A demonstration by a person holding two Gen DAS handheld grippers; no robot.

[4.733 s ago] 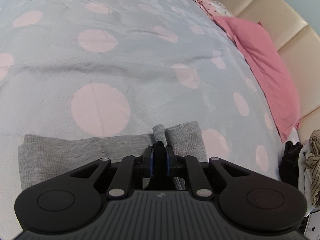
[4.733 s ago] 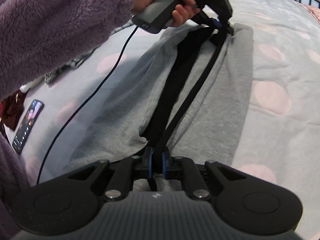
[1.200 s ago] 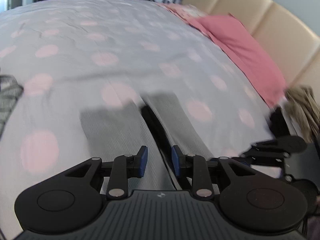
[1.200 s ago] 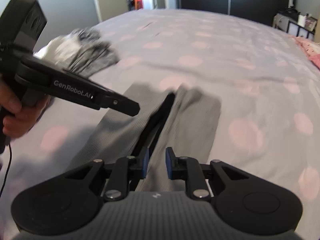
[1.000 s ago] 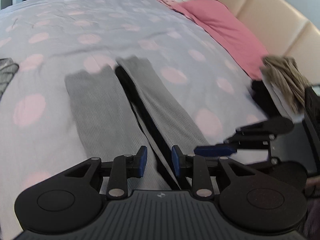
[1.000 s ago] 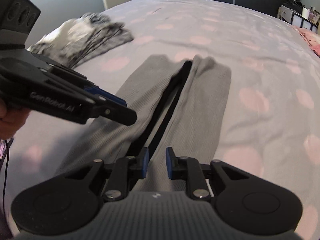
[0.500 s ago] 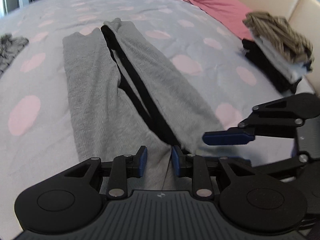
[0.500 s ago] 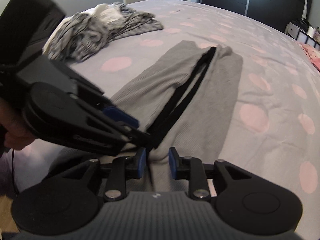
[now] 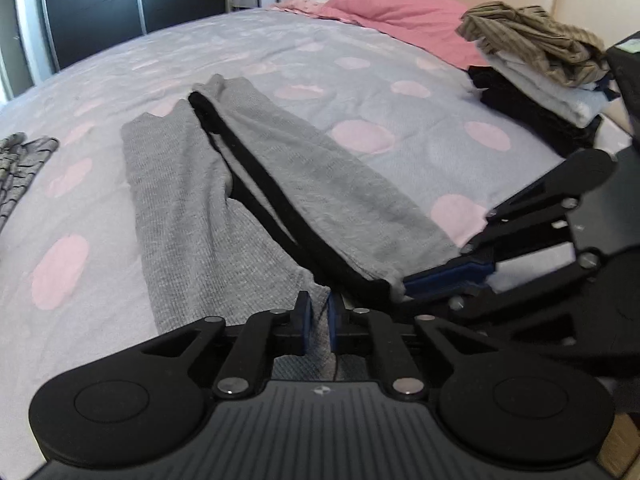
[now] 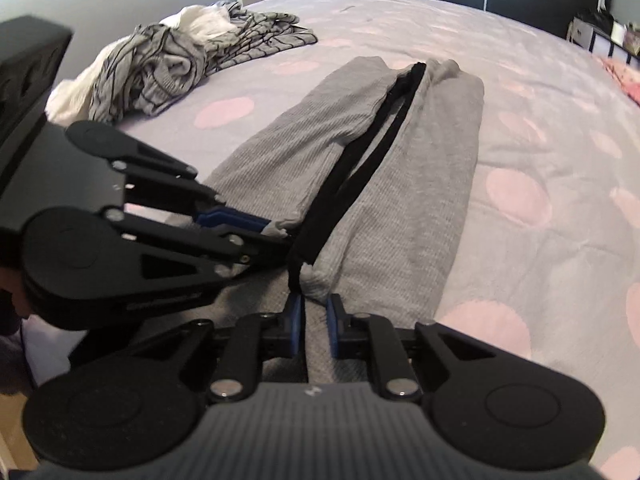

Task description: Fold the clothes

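Grey pants with black side stripes (image 9: 192,208) lie lengthwise on the dotted bedspread (image 9: 360,80), both legs side by side. My left gripper (image 9: 318,314) sits at the near end of the left leg, jaws a narrow gap apart with grey fabric between them. My right gripper (image 10: 314,316) is at the near end of the other leg (image 10: 400,208), jaws slightly apart over the cloth. In the left wrist view the right gripper (image 9: 440,280) touches the leg's corner; in the right wrist view the left gripper (image 10: 240,220) pinches grey cloth.
A pile of folded clothes (image 9: 532,64) lies at the right by a pink pillow (image 9: 400,12). A heap of striped grey and white clothes (image 10: 172,52) lies at the far left. The bed's near edge is just under both grippers.
Both grippers have drawn back from the far end of the pants to the near end and dropped low onto the cloth. Their jaws have narrowed.
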